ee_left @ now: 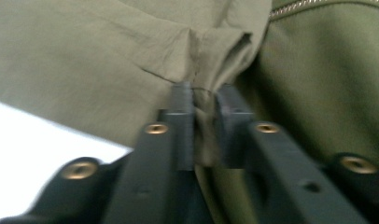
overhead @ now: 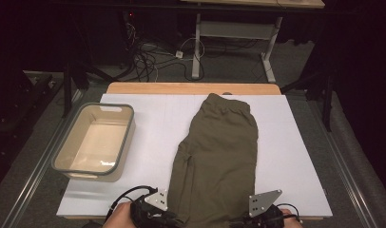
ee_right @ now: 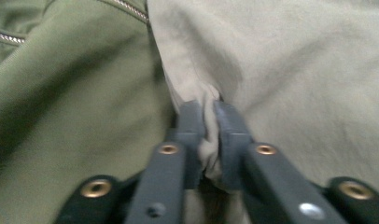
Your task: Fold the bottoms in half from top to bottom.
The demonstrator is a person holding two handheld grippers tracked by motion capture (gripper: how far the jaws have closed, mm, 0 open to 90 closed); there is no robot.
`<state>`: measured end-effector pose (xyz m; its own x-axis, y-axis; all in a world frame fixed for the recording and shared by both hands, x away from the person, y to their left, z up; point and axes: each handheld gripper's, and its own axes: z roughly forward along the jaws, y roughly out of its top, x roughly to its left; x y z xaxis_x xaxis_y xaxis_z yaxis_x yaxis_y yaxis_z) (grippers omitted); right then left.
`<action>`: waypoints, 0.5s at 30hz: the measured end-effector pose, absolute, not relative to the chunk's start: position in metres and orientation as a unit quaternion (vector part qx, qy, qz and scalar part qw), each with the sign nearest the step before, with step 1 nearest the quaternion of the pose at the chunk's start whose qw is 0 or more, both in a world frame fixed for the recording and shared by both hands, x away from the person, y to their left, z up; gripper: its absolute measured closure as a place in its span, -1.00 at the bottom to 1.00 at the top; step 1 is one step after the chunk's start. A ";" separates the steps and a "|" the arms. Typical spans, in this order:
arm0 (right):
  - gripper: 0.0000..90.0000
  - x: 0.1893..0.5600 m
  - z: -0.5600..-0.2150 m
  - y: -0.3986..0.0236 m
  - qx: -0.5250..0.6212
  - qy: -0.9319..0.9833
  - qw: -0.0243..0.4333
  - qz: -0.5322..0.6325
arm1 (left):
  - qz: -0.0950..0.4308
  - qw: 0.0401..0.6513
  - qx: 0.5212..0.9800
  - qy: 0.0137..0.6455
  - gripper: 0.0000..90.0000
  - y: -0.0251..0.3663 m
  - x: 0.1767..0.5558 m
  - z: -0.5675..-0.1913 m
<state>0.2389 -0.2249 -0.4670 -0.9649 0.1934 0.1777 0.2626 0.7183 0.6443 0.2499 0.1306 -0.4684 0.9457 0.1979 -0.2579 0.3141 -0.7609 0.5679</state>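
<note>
Currently, high view: olive-green cotton trousers [overhead: 218, 152] flat at table centre; beige plastic tub [overhead: 95, 141] at 9 o'clock. Left gripper [ee_left: 205, 100] view: hem pinched. Right gripper [ee_right: 207, 114] view: hem pinched. Advice: lift both evenly, cloth taut.

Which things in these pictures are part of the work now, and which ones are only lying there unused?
Part of the work:
- olive trousers, spread flat on the white table
- left gripper, a fold of the trousers' cloth between its jaws
- right gripper, also pinching a fold of that cloth

Only lying there:
- beige bin, empty, left of the trousers
- cables on the floor behind the table
</note>
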 end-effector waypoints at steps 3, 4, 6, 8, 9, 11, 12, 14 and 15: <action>0.27 0.241 -0.467 -0.225 -0.129 -0.919 0.035 -0.370 | -0.089 0.333 0.927 0.148 0.06 0.134 0.255 -0.465; 0.17 0.242 -0.467 -0.225 -0.135 -0.917 0.028 -0.374 | -0.089 0.338 0.924 0.154 -0.03 0.136 0.258 -0.463; 0.05 0.245 -0.463 -0.226 -0.141 -0.912 0.016 -0.386 | -0.083 0.358 0.916 0.161 -0.14 0.140 0.263 -0.456; -0.02 0.250 -0.459 -0.227 -0.142 -0.905 0.009 -0.401 | -0.077 0.378 0.907 0.167 -0.14 0.145 0.269 -0.448; -0.04 0.253 -0.456 -0.227 -0.144 -0.902 0.003 -0.407 | -0.074 0.389 0.902 0.171 -0.14 0.148 0.272 -0.445; -0.08 0.259 -0.451 -0.228 -0.149 -0.897 -0.003 -0.417 | -0.061 0.399 0.897 0.177 -0.13 0.151 0.280 -0.438; -0.08 0.262 -0.449 -0.228 -0.151 -0.894 -0.005 -0.421 | -0.050 0.401 0.897 0.180 -0.12 0.152 0.284 -0.435; -0.09 0.269 -0.447 -0.230 -0.161 -0.890 -0.015 -0.425 | -0.035 0.404 0.893 0.194 -0.04 0.153 0.294 -0.433; -0.10 0.273 -0.446 -0.230 -0.166 -0.889 -0.020 -0.426 | -0.031 0.406 0.891 0.202 0.02 0.153 0.299 -0.433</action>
<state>0.2729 -0.2303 -0.4457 -0.9438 0.3128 0.1064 0.2788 0.5814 0.7643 0.2992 0.1528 -0.4332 0.9166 0.3339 -0.2200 0.3850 -0.5886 0.7108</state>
